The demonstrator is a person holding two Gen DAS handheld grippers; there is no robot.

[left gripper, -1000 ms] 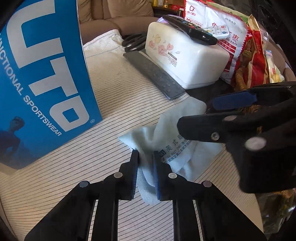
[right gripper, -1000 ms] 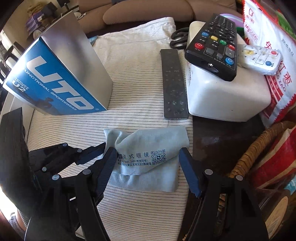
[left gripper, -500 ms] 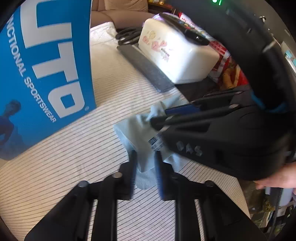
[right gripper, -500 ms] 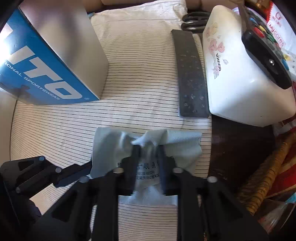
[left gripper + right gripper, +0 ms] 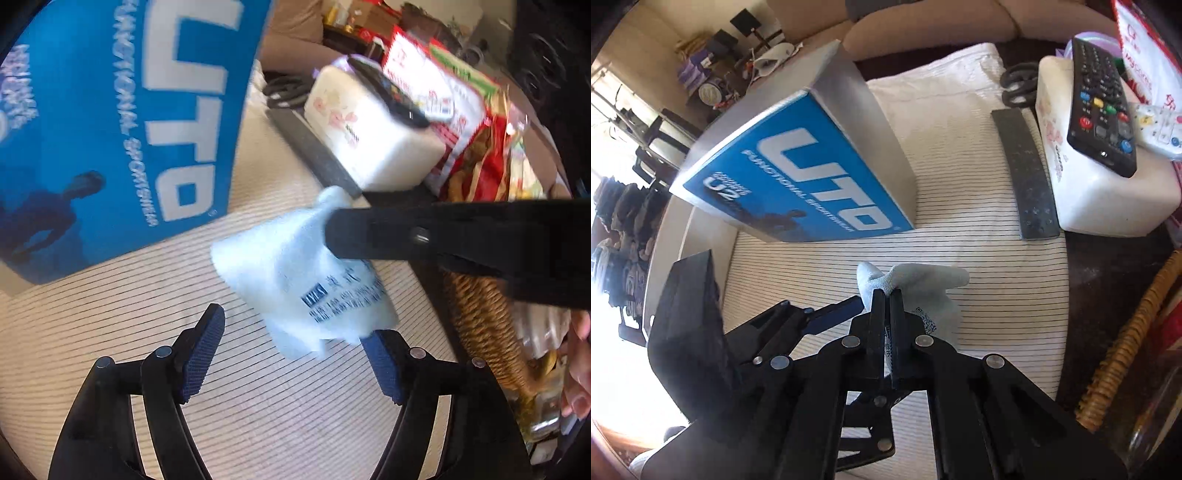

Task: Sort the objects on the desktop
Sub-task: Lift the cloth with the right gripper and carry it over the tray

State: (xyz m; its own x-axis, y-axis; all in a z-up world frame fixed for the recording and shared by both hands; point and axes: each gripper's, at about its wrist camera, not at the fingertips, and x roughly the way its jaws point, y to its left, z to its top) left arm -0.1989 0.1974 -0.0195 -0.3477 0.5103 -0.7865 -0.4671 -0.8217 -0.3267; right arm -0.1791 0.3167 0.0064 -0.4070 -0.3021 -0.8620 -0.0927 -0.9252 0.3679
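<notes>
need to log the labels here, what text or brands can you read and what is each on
"UTO", "FUNCTIONAL SPORTSWEAR", "U2": blue box.
"Mycores": red and white snack bag, partly cut off.
Small dark print and a QR code: pale cleaning cloth, held by the right gripper; too blurred to read.
Small dark word by the flower print: white tissue box; too blurred to read.
Button markings: black remote; too small to read.
</notes>
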